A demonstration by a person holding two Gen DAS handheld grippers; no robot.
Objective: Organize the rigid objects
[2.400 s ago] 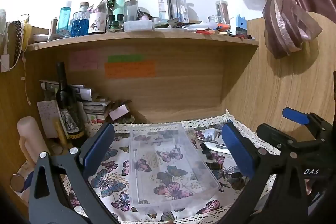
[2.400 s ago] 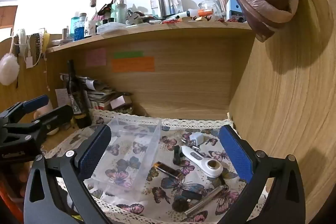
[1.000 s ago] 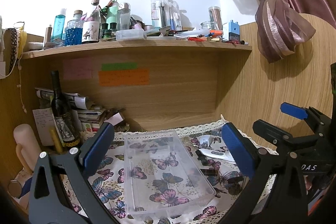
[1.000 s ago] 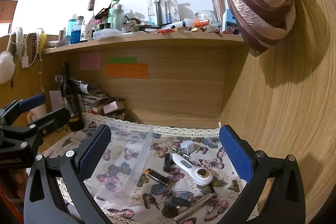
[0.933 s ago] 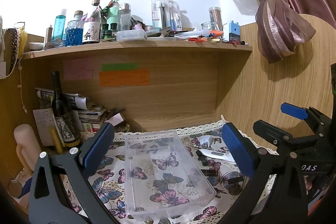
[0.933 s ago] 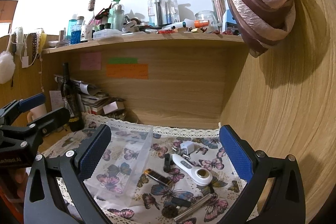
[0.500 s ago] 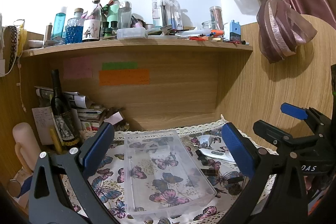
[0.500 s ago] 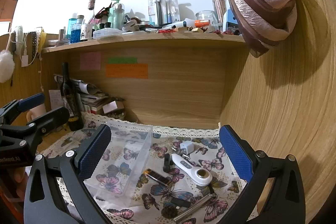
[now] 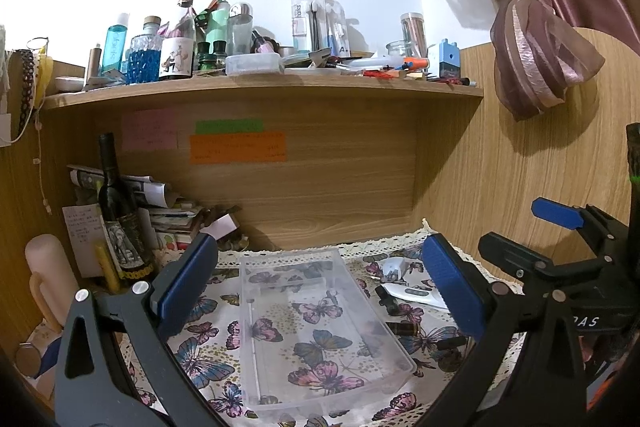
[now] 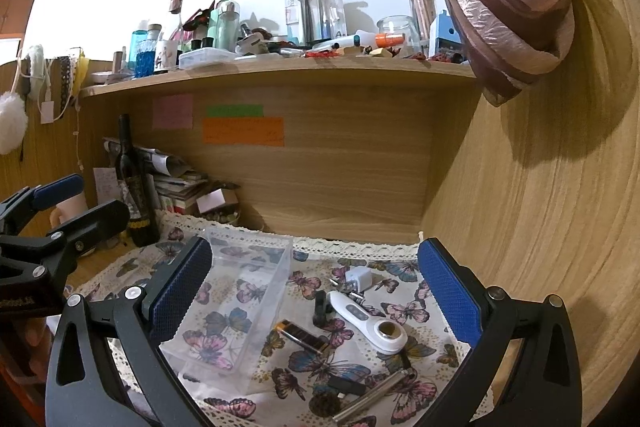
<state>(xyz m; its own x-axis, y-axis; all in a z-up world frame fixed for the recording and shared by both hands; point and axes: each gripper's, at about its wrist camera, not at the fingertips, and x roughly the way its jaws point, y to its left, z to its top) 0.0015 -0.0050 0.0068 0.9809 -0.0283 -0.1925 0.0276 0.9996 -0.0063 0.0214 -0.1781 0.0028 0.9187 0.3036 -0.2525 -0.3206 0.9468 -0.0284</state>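
Bin (image 10: 256,303) left on cloth (image 10: 400,271); thermometer (image 10: 372,323), charger (image 10: 357,275) right.

Empty clear bin (image 9: 316,323) beside small gadgets (image 10: 368,323) on cloth.

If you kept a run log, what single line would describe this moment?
left gripper: open, above clear bin | right gripper: open, holds nothing | bin: empty | white handheld device, charger plug: loose on butterfly cloth beside bin

You see a clear, colourless bin (image 9: 320,327) on a white cloth (image 10: 352,371) printed with pink, blue and brown butterflies. Your claws carry blue pads (image 10: 448,295) on black frames. White thermometer (image 10: 370,323); white charger (image 10: 358,277); dark wine bottle (image 9: 120,211); pink, green and orange notes (image 9: 236,147).
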